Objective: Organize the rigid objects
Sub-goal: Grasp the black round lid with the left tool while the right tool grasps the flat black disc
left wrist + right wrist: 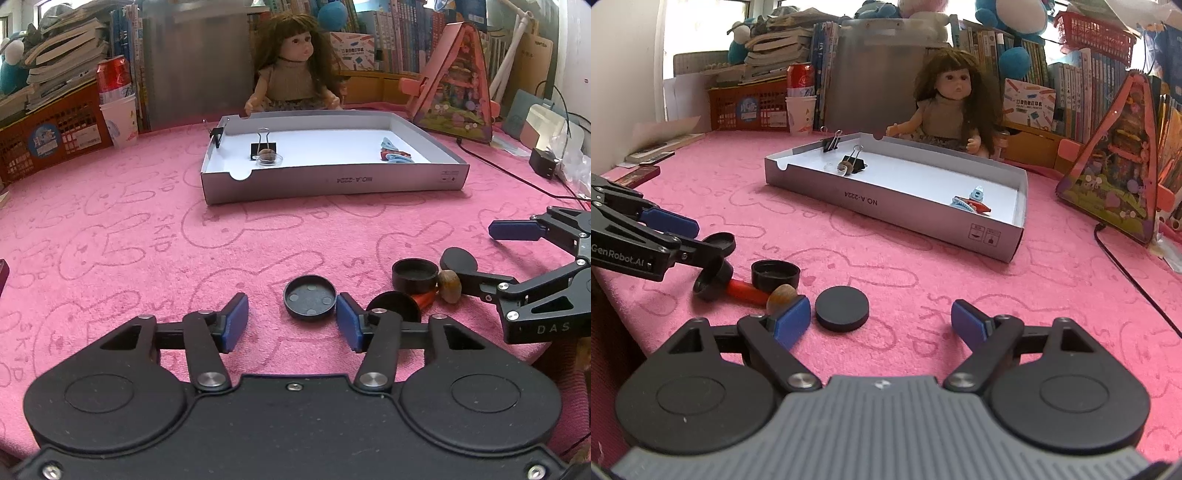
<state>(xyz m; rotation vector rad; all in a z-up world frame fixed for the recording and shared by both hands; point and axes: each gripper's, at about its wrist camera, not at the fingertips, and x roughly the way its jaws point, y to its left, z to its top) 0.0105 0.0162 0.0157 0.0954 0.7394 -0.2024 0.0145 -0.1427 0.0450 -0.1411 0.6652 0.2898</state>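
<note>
Left gripper (pixel 291 321) spread, empty; black cap (pixel 310 297) sits flat just ahead between its fingertips, tray (pixel 332 182) well beyond. Right gripper (pixel 881 319) also wide open.

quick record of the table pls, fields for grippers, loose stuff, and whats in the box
surface: pink cloth
left gripper: open, black lid at its fingertips, not gripped
right gripper: open, empty; black disc lies by its left finger
loose pile: black cup, nut, red piece, tilted black cap
box: binder clip, clear dish, blue and red clips
behind box: doll
</note>
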